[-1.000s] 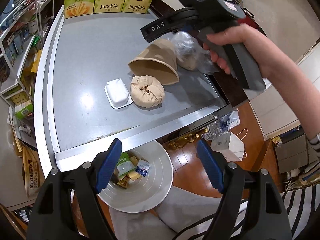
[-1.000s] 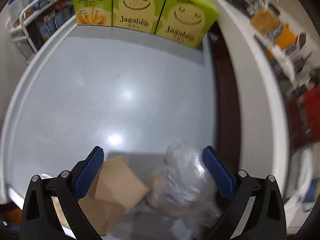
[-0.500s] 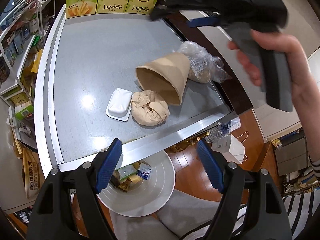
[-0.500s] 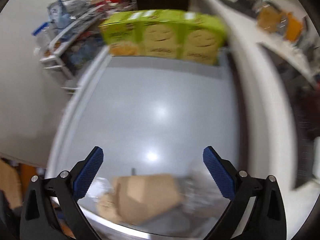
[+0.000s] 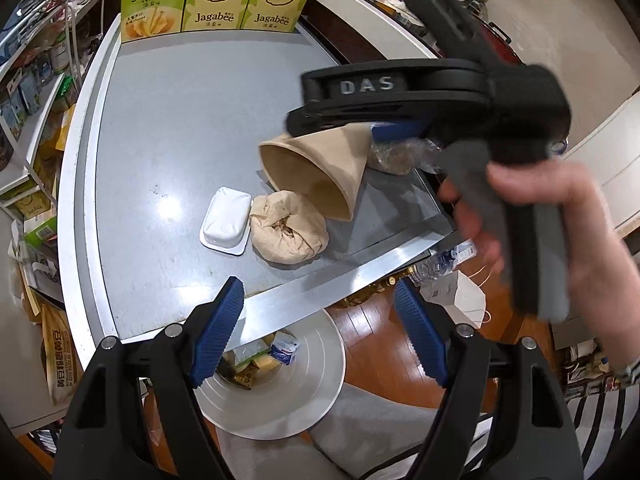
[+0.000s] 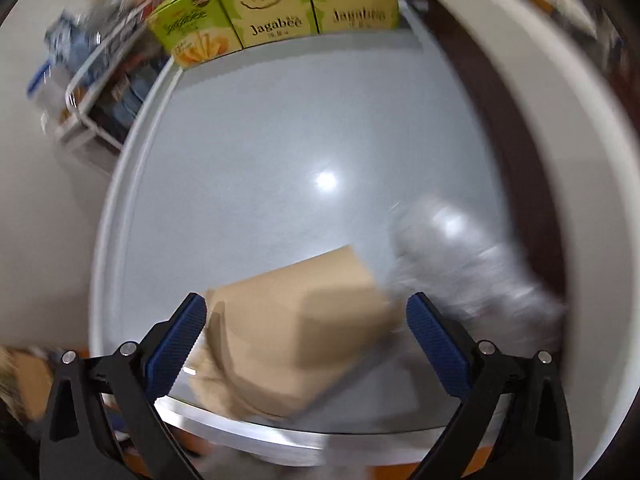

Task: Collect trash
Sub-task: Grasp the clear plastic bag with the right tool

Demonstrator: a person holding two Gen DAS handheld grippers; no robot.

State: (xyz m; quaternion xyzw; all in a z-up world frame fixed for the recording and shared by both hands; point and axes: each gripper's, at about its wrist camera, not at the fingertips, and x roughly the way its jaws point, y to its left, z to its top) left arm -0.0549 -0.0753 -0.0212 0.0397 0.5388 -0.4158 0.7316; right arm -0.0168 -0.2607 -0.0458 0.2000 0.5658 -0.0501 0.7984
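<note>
A brown paper cup (image 5: 320, 172) lies on its side on the grey table (image 5: 168, 128), its mouth facing the crumpled brown paper ball (image 5: 288, 228). A white tub (image 5: 226, 220) sits upside down beside the ball. A clear plastic bag (image 5: 396, 152) lies behind the cup. My right gripper (image 5: 298, 104), held by a hand, hovers over the cup's narrow end. In the right wrist view, blurred, that gripper (image 6: 306, 344) is open, its pads straddling the cup (image 6: 304, 312) without touching it, the bag (image 6: 460, 260) to the right. My left gripper (image 5: 320, 336) stands open and empty over the table's front edge.
A white bin (image 5: 336, 360) holding wrappers stands on the floor below the metal table edge (image 5: 340, 280). Three green Jagabee boxes (image 5: 216, 0) line the far end. A wire rack (image 5: 36, 80) stands at left. A water bottle (image 5: 440, 260) and white bag (image 5: 460, 300) lie on the wood floor.
The right gripper left the plastic bag, rose toward the far side, then swung down and rolled to sit over the paper cup. The left gripper has stayed put and open.
</note>
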